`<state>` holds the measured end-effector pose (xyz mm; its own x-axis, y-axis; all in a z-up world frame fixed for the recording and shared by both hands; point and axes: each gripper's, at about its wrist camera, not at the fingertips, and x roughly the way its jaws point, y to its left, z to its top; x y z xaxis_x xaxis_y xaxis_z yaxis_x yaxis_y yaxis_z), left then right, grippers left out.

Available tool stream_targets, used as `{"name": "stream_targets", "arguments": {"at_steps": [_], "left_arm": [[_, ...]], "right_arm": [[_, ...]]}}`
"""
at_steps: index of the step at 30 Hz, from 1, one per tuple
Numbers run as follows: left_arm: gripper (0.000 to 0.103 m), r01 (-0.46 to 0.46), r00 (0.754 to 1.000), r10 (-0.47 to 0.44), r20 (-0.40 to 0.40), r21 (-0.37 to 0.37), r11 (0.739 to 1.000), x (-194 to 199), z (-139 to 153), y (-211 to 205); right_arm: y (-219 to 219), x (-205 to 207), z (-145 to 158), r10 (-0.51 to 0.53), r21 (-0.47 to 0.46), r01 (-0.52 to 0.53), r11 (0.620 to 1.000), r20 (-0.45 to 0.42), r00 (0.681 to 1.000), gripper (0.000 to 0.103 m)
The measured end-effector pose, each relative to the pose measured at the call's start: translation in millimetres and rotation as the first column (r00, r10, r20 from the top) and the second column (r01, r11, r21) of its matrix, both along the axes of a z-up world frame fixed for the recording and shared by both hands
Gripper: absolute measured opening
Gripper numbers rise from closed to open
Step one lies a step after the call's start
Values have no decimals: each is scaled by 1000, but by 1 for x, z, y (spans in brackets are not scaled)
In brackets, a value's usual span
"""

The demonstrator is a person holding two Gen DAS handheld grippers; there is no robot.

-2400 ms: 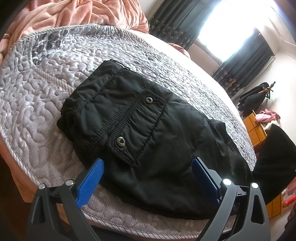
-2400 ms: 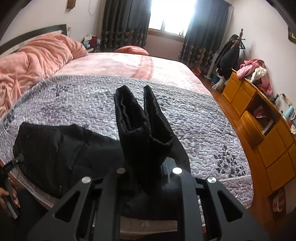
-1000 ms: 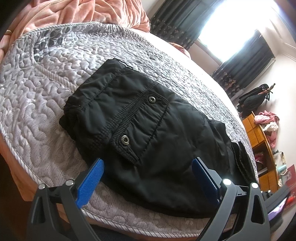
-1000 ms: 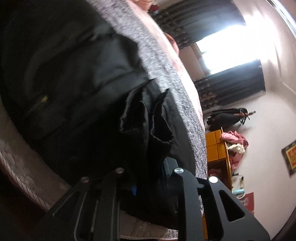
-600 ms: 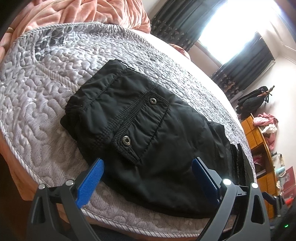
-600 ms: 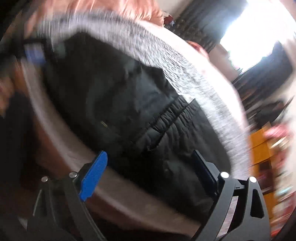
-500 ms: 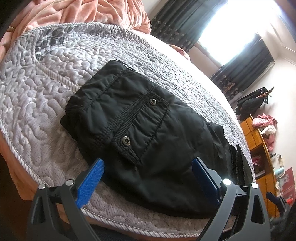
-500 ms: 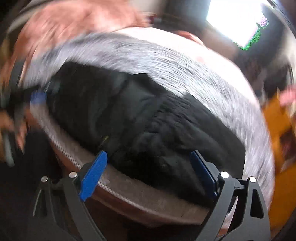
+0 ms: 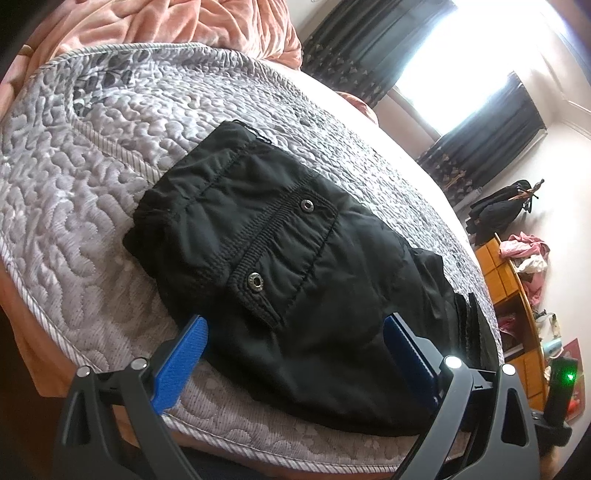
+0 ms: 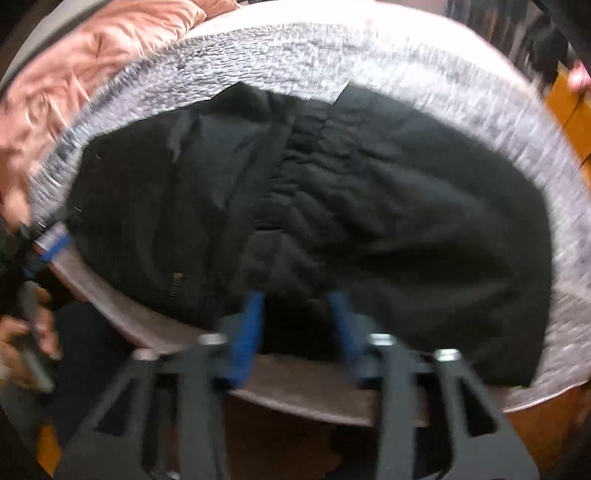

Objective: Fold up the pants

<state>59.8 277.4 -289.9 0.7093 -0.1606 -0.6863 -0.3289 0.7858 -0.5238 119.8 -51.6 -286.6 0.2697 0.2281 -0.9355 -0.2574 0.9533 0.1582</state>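
Black pants (image 9: 295, 273) lie folded on the grey quilted mattress (image 9: 92, 192) near its front edge. A pocket flap with two metal snaps faces up. My left gripper (image 9: 293, 336) is open, its blue pads on either side of the pants' near edge, holding nothing. In the blurred right wrist view the pants (image 10: 369, 206) fill the middle of the bed. My right gripper (image 10: 297, 314) has its blue fingers (image 10: 247, 332) partly closed around the near edge of the black fabric; the blur hides whether they pinch it.
A pink blanket (image 9: 155, 26) is bunched at the head of the bed. Orange drawers (image 9: 517, 295) with clothes on top stand at the right wall. Dark curtains (image 9: 480, 147) frame a bright window. The person's left hand (image 10: 26, 343) shows at the far left.
My right gripper let go of the pant legs it had carried over, swung back open, and its fingers have now narrowed at the pants' near edge. My left gripper has hardly moved.
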Motion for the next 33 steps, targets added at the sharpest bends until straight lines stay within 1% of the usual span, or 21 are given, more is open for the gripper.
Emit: {"name": "stream_targets", "arguments": {"at_steps": [1,2,7,9,11,12,14,15,16,17,18,19,20,21,23,26,27,29,31,33], "left_arm": [[96,2,1000,-2,0,-1,1000,0,0,0],[96,4,1000,-4,-1,-3,1000,1,-1,-1],[96,7,1000,-7,1,-2,1000,3,-1,-1],[96,7,1000,-7,0,-3,1000,3,-1,-1],[96,6,1000,-6,0,-2,1000,3,-1,-1],[96,8,1000,-8,-1,-1,1000,4,-1,-2],[96,10,1000,-10,-2,2,1000,4,0,-3],[96,8,1000,-8,-2,2,1000,3,0,-3],[96,4,1000,-4,-2,1,1000,3,0,-2],[96,1,1000,-1,-4,-1,1000,2,-1,0],[96,-3,1000,3,-5,-5,1000,2,-1,1],[96,-4,1000,4,-6,-7,1000,2,-2,1],[96,-5,1000,5,-6,-8,1000,2,-2,2],[96,-3,1000,3,-6,-6,1000,3,-2,1],[96,2,1000,-2,-9,2,1000,4,-2,-1],[96,7,1000,-7,-15,10,1000,6,-2,-2],[96,7,1000,-7,-15,10,1000,6,-2,-2],[96,5,1000,-4,-18,9,1000,6,-2,-1],[96,2,1000,-2,-21,10,1000,6,-3,-1],[96,0,1000,0,-24,10,1000,6,-3,0]], "right_arm": [[2,-1,3,3,3,-3,1000,8,1000,17],[5,-3,9,18,17,-18,1000,18,1000,13],[21,-15,43,80,42,-85,996,111,991,13],[26,-15,50,100,62,-108,992,124,987,13],[33,-11,33,125,46,-130,990,96,987,12],[34,-8,16,138,34,-141,989,69,988,12],[37,-6,-5,158,18,-159,987,26,987,13],[36,-7,-7,171,7,-172,985,23,985,14],[37,-7,-6,184,6,-184,983,26,983,19],[37,-9,-2,192,10,-192,981,25,981,29],[37,-9,5,203,30,-204,978,26,979,37],[35,-8,14,207,50,-209,977,35,978,49],[33,-7,24,210,73,-213,974,48,976,52],[30,-3,36,209,113,-215,970,65,976,52],[18,15,57,165,168,-179,969,98,981,53],[0,53,64,59,144,-76,987,120,991,53],[-6,71,58,13,122,-27,992,114,993,53],[-13,91,42,-33,71,27,997,88,996,49],[-10,105,18,-42,50,41,998,21,999,46],[1,106,1,-15,25,16,1000,-16,1000,46]]}}
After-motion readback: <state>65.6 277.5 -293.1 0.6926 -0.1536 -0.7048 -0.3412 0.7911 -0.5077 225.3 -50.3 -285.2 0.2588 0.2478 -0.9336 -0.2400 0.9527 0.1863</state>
